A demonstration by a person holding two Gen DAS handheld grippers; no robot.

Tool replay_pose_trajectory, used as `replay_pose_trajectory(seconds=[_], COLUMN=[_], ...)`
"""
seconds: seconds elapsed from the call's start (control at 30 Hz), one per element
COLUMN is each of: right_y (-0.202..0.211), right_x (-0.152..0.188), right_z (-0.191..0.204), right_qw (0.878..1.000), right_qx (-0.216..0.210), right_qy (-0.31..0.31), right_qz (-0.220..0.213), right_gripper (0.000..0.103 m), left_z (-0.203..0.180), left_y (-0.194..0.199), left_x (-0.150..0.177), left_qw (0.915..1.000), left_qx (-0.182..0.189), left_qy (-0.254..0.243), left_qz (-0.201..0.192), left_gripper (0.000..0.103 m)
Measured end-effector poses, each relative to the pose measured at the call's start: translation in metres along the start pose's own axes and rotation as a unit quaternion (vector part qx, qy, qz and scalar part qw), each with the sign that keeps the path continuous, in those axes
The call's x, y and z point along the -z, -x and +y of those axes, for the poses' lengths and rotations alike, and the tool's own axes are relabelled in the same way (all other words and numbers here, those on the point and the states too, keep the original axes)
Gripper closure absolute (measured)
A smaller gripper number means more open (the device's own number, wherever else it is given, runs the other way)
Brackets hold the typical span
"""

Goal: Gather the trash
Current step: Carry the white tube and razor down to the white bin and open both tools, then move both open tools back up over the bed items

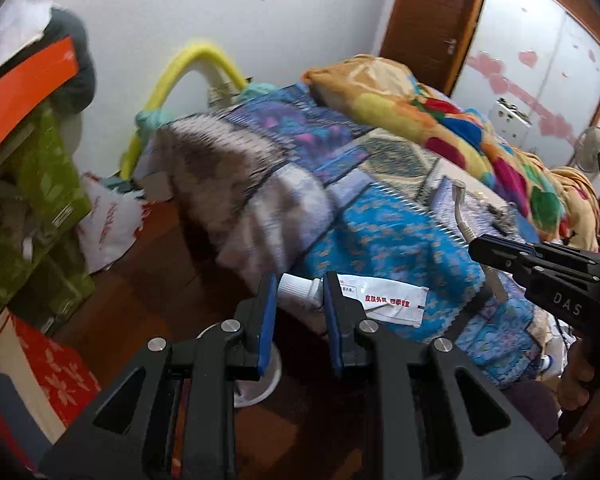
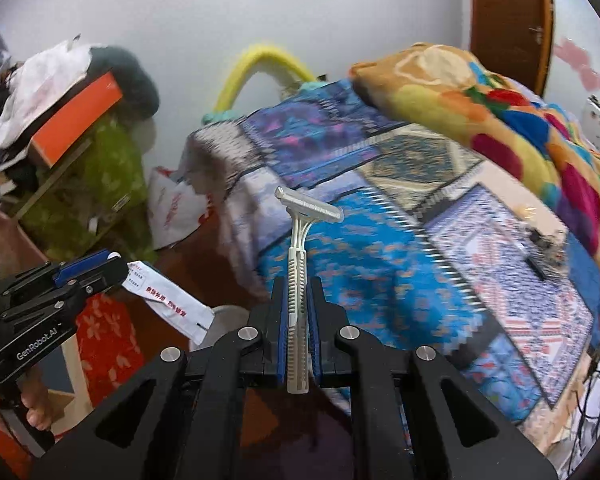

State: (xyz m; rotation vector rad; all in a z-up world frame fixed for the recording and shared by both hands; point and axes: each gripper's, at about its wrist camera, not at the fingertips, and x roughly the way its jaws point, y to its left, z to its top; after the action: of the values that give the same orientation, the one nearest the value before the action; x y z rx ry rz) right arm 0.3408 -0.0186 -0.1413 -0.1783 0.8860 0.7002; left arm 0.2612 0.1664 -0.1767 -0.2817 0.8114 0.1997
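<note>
Patchwork blue bedspread (image 1: 384, 224), colourful blanket (image 1: 452, 120) on top, orange box (image 2: 76, 116) on green boxes (image 1: 48, 184).

One razor (image 2: 298, 280), one ointment tube (image 1: 376, 300) — two tools (image 1: 298, 300) (image 2: 298, 300).

white walls (image 1: 160, 12), brown wooden door (image 1: 428, 20), dark wood floor (image 1: 140, 280), bed in patchwork blue spread (image 2: 380, 280)

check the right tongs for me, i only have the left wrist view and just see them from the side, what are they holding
Observer: The right tongs are shut on a white disposable razor, gripped by its handle.
Operator: which way is the head
Observer: Pointing away from the tongs, out over the blue patterned bedspread.
Operator: my tube look secure from there
Observer: The left tongs clamp the tube at its cap end; the flat tail sticks out free.
</note>
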Motion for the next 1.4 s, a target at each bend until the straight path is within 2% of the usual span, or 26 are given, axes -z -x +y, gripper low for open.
replay_pose_trajectory(seconds=[0.27, 0.57, 0.7, 0.87, 1.0, 1.1, 1.17, 1.4], right_y=[-0.047, -0.098, -0.126, -0.155, -0.166, -0.175, -0.178, -0.170], right_x=[0.005, 0.019, 0.025, 0.022, 0.015, 0.016, 0.019, 0.025], right_z=[0.050, 0.089, 0.103, 0.117, 0.123, 0.121, 0.116, 0.095], right_qw=[0.997, 0.990, 0.985, 0.980, 0.978, 0.974, 0.974, 0.975], right_qx=[-0.034, -0.062, -0.073, -0.077, -0.096, -0.097, -0.090, -0.077], right_qy=[0.043, 0.062, 0.068, 0.082, 0.085, 0.087, 0.083, 0.069], right_qz=[0.050, 0.110, 0.143, 0.164, 0.165, 0.187, 0.191, 0.194], right_gripper=[0.094, 0.094, 0.094, 0.094, 0.094, 0.084, 0.072, 0.070], left_z=[0.067, 0.125, 0.140, 0.143, 0.139, 0.133, 0.129, 0.114], left_y=[-0.029, -0.081, -0.103, -0.123, -0.133, -0.143, -0.147, -0.132], left_x=[0.035, 0.070, 0.082, 0.085, 0.082, 0.083, 0.085, 0.081], left_qw=[0.9963, 0.9849, 0.9786, 0.9762, 0.9757, 0.9747, 0.9737, 0.9774], left_qx=[-0.025, -0.061, -0.056, -0.058, -0.021, -0.020, -0.016, -0.017], left_qy=[0.066, 0.107, 0.127, 0.129, 0.137, 0.131, 0.127, 0.102], left_qz=[0.049, 0.122, 0.152, 0.165, 0.170, 0.180, 0.188, 0.185], left_gripper=[0.080, 0.080, 0.080, 0.080, 0.080, 0.072, 0.072, 0.072])
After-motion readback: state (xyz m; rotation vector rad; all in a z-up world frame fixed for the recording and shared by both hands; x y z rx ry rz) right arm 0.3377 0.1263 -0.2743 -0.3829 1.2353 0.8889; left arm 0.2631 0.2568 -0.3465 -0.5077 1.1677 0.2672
